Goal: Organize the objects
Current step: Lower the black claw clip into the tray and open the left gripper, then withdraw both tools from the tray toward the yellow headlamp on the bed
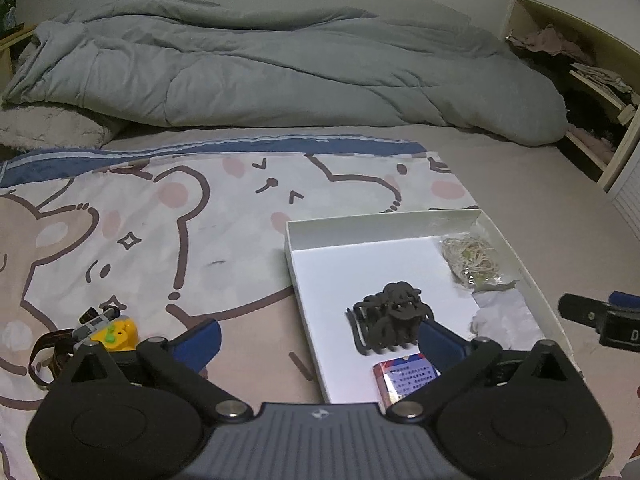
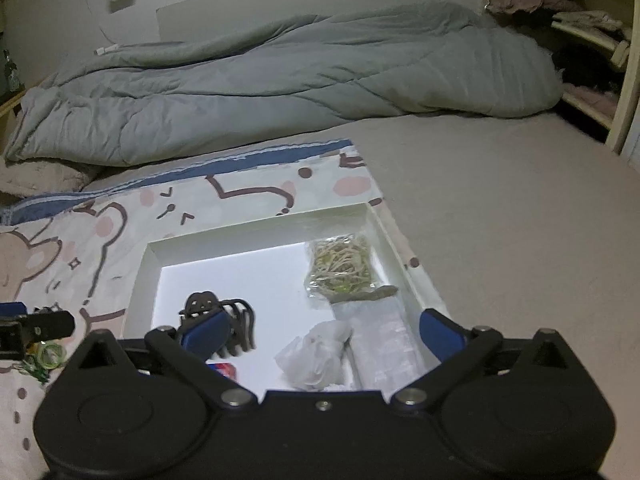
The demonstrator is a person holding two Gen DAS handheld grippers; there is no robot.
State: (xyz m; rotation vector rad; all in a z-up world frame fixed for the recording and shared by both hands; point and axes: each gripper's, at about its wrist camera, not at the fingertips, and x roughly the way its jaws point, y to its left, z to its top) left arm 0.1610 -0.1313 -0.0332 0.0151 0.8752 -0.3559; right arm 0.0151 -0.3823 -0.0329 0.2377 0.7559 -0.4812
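Note:
A white shallow box [image 1: 304, 232] [image 2: 256, 226] lies on the bed. In it are a dark hair claw clip [image 1: 390, 318] [image 2: 224, 316], a bag of rubber bands [image 1: 474, 260] [image 2: 340, 266], a red-and-blue cigarette pack [image 1: 404, 376] [image 2: 224, 369] and crumpled clear plastic [image 1: 504, 316] [image 2: 316, 354]. My left gripper [image 1: 320, 340] is open over the box's left wall, empty. My right gripper [image 2: 324, 334] is open above the plastic, empty. A yellow toy [image 1: 114, 334] and a brown strap [image 1: 48, 350] lie left of the box.
A cartoon bear cloth [image 1: 180, 216] [image 2: 100, 240] covers the near bed. A grey duvet [image 1: 280, 76] [image 2: 280, 76] is heaped at the back. A shelf with clothes [image 1: 580, 64] [image 2: 580, 20] stands at right. Green rubber bands [image 2: 50, 354] lie at left.

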